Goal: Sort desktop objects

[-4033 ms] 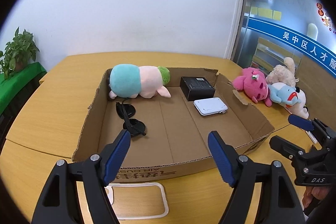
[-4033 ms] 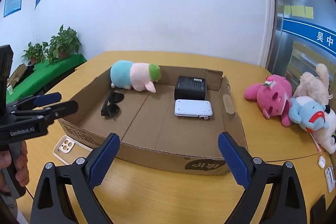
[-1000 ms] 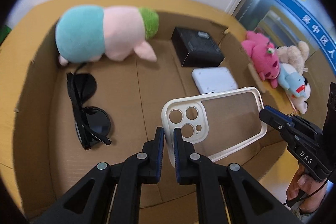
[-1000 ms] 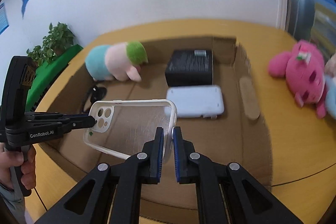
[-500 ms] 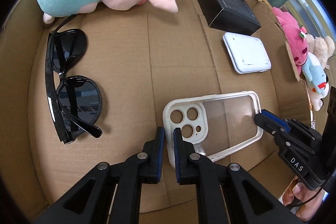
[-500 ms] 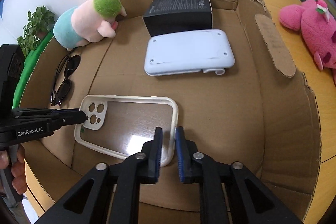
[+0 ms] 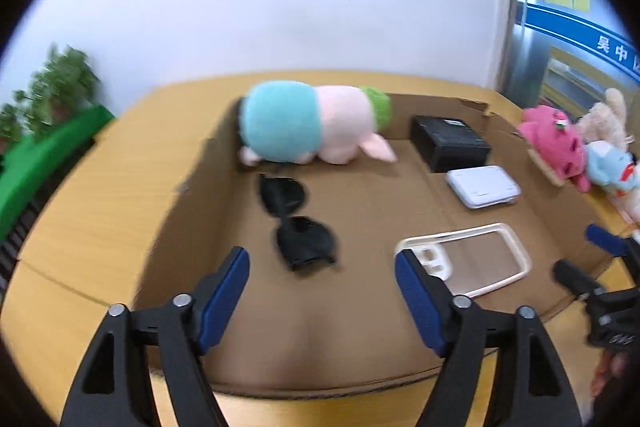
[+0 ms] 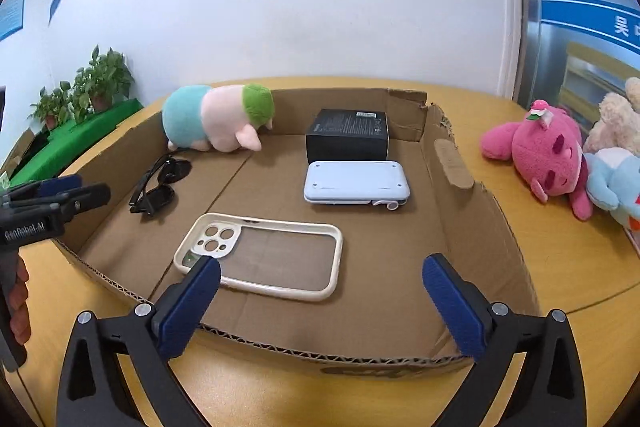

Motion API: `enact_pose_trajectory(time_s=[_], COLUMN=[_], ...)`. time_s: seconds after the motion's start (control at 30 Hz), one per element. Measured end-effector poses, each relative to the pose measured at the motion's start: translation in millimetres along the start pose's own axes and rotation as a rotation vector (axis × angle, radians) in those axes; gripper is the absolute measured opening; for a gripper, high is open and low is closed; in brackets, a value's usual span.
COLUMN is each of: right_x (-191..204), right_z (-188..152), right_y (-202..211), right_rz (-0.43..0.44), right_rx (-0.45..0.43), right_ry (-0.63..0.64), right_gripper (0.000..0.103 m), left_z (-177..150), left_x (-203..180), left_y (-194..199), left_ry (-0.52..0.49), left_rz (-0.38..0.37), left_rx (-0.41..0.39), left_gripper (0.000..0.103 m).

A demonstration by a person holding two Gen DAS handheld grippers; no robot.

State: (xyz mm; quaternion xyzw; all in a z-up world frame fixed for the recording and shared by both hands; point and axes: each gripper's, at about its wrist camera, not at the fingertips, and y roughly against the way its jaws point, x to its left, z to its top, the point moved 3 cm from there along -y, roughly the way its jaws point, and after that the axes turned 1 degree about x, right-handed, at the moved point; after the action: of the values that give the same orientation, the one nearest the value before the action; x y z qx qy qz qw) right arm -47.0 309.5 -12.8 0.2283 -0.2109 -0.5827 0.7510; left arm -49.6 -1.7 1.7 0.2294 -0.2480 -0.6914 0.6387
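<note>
left gripper (image 7: pixel 322 283): we have its jaws spread wide, holding nothing, above the box's near wall.
right gripper (image 8: pixel 320 299): same, jaws apart and empty.
phone case (image 8: pixel 260 255): flat on the cardboard box (image 8: pixel 472 227) floor, near front, free of both grippers; we read it as sorted.
in box: 1 sunglasses (image 8: pixel 158 183), 1 plush pig (image 8: pixel 216 119), 1 black carton (image 8: pixel 348 135), 1 white device (image 8: pixel 356 183), 1 case.
outside: probably 3 plush toys (image 8: pixel 540 155), right edge cropped.

Both claws, left claw (image 7: pixel 322 287) and right claw (image 8: pixel 320 301), are now gaping wide and pulling back, no longer pinching the phone case (image 8: pixel 262 254), which is lying flat inside the cardboard box (image 8: pixel 486 227).
</note>
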Motion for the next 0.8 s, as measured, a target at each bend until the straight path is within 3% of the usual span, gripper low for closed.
enact_pose_trajectory(time_s=[0.13,0.33,0.8], right_x=[4,5,5], right_z=[-2,-7,-8], right_y=[3,8,6], right_rz=[-0.005,-0.015,-0.019], right_rx=[-0.062,-0.145,-0.143], right_ry=[0.011,0.020,0.021], right_gripper=[0.103,0.103,0.103], left_z=[-18,-24,-25], left_x=[7,5,2], left_y=[-4,3,6], left_ry=[-0.018,-0.004,-0.011], left_rz=[0.074,0.078,0.068], left_rx=[-0.082,-0.199,-0.197], left_gripper=[0.078,0.080,0.088])
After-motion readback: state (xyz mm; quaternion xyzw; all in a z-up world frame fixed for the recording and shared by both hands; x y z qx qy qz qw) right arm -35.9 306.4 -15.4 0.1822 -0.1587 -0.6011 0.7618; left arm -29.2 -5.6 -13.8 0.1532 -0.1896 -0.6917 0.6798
